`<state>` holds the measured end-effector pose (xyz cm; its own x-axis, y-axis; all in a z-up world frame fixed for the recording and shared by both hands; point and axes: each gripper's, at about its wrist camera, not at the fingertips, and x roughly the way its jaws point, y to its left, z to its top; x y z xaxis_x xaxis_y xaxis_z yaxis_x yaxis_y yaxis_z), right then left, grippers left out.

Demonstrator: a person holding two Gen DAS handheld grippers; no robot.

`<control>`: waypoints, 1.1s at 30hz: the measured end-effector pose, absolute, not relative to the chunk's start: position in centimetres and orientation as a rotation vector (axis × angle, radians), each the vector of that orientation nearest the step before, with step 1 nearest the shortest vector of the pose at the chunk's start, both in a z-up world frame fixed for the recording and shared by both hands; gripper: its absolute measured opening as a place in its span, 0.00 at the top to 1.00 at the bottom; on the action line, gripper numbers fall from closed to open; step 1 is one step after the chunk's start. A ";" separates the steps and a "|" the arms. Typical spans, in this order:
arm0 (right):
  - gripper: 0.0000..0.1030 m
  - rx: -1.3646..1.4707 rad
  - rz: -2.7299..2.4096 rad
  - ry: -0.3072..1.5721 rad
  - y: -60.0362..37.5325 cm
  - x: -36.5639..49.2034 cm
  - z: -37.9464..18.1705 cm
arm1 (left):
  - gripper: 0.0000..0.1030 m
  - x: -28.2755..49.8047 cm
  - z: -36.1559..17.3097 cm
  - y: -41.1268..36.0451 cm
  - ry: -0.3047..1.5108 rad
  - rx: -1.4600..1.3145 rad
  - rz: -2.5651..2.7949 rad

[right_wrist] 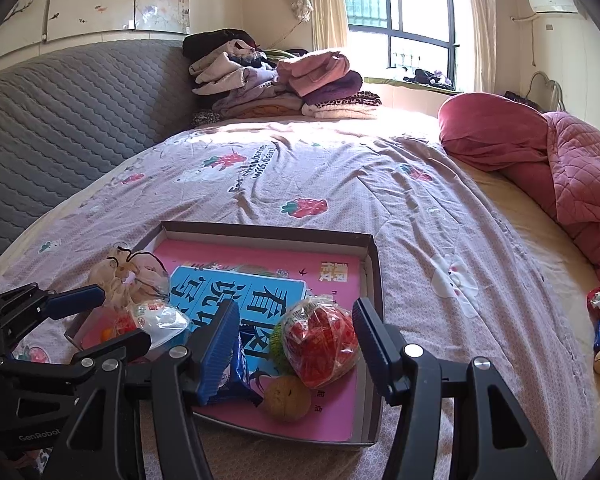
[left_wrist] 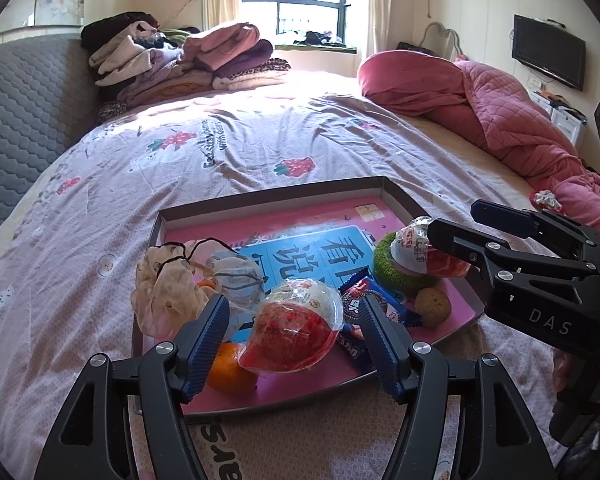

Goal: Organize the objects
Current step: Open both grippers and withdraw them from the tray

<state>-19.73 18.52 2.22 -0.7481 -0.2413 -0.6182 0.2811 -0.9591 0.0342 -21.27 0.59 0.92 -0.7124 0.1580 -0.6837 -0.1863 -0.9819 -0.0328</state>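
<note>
Now we hold both grippers over the tray [left_wrist: 396, 194] on the bed [left_wrist: 260, 148]. Our left gripper [left_wrist: 294, 338] is spread around a wrapped red snack [left_wrist: 296, 332], pads clear of it (no earlier frame here). Our right gripper [right_wrist: 294, 342] gapes around another snack [right_wrist: 320, 340] atop a green ring [left_wrist: 384, 266].

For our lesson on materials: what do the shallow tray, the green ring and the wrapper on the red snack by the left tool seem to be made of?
Tray: probably cardboard, matte; thin folded walls with pale inner faces.
Green ring: apparently knitted yarn, fuzzy and dull.
Wrapper on the red snack: clear plastic film, glossy; crinkles and bright glints show.
</note>
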 end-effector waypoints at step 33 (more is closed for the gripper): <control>0.39 0.800 -2.692 0.039 17.7 -15.1 6.3 | 0.25 -18.0 4.2 -1.4 -0.005 -1.074 2.859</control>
<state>-15.10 17.72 6.31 -0.7872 -0.3054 -0.5358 0.3207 -0.9448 0.0672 -17.97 -1.45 4.17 -0.7494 0.0832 -0.6568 -0.0808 -0.9962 -0.0341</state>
